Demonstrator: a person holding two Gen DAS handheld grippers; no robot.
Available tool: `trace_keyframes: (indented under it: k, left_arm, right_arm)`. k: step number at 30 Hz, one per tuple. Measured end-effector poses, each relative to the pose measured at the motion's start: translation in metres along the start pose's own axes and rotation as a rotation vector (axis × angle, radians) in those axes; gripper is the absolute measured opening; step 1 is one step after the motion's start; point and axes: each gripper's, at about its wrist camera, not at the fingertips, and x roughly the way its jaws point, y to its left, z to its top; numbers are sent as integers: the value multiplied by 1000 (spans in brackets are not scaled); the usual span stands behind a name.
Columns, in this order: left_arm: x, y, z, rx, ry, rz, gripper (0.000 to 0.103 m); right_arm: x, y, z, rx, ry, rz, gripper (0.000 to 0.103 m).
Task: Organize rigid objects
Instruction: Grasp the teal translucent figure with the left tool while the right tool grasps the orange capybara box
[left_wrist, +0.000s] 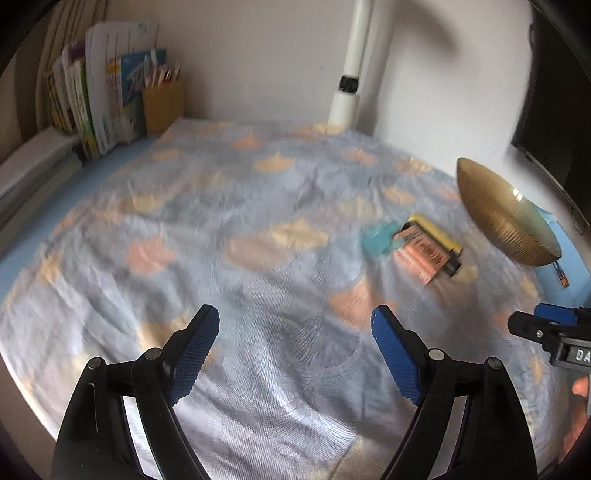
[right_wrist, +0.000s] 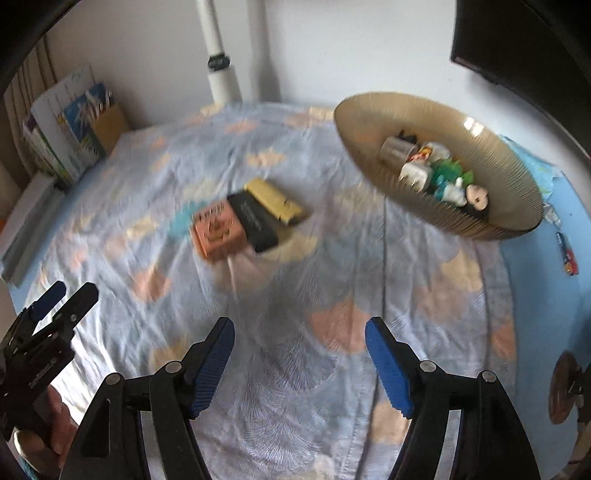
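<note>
Three small boxes lie side by side on the patterned cloth: an orange box, a black box and a yellow box. They also show in the left wrist view, the orange box in front. A ribbed gold bowl at the right holds several small toys and a white plug. My right gripper is open and empty, above the cloth short of the boxes. My left gripper is open and empty, left of the boxes. The bowl shows edge-on in the left wrist view.
Books and a yellow pencil holder stand at the far left corner. A white lamp post rises at the back. A dark monitor is at the far right. A small pen-like item lies on the blue mat.
</note>
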Motion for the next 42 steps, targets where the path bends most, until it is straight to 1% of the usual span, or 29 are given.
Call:
trace_keyframes:
  k: [2,5,6,7,9,11,12,13,15,17,19,20,22,25,27,29,31,32,33,34,36,38,40,42]
  left_arm:
    - [8,2,-2,-13,36,6,83]
    - [11,6,-2,-35,63,-9,84]
    - [13,9,-1,-64,82,-46,84]
    - [15,13,0,-105,112,-106,83]
    - [15,13,5,-116,125,-137,83]
    - [11,6,14,-62,106,-123,83]
    - [10,1,20,-18,96,-118,83]
    - [11,-4,24,31,100,-133,83]
    - [20,-15,33,117,149,-186,84]
    - [28,-25,38,191,162,-184,84]
    - [35,-31,43,251,152,-148,84]
    - [40,-33,46,267,157,-144,83]
    - [52,-32,54,281,184,-155,83]
    - [65,-31,61,293,214,-191,83]
    - [73,-32,63,311,226,-198,82]
    - [79,-31,64,331,234,-191,82]
    - [83,-28,63,324,245,-197,82]
    - [81,-27,63,325,236,-203,82]
    - [80,-28,63,327,239,-217,82]
    - [79,-30,63,333,239,-230,82]
    - [78,-37,62,358,229,-241,79]
    - [77,-47,62,400,211,-227,79]
    - [81,-58,62,447,213,-191,79]
    - [84,-66,62,477,208,-181,79]
  right_arm:
    - [7,2,-1,-10,13,-3,72]
    - [14,3,-2,-16,22,-5,72]
    - [15,3,-1,-17,25,-3,72]
    - [17,2,-1,-18,30,4,72]
    - [22,4,0,-18,45,28,72]
    - [27,8,0,-17,62,79,72]
    - [28,10,0,-14,68,102,71]
    - [32,14,1,-9,80,139,70]
    - [39,25,3,-17,93,196,68]
    - [47,34,9,-24,95,229,68]
    - [54,41,19,-38,76,200,67]
    - [58,42,24,-38,73,190,67]
    - [66,42,34,-40,66,189,65]
    - [75,40,48,-52,37,190,66]
    - [79,40,56,-89,22,189,66]
    - [82,42,60,-127,19,172,66]
    - [87,50,65,-181,11,141,66]
    - [88,52,66,-192,7,133,66]
    - [89,54,67,-210,0,117,61]
    - [89,59,66,-231,-12,98,54]
    - [86,63,62,-250,-27,101,44]
    - [83,60,57,-251,-30,92,44]
    - [80,52,52,-247,-31,100,44]
    - [76,43,45,-236,-23,98,44]
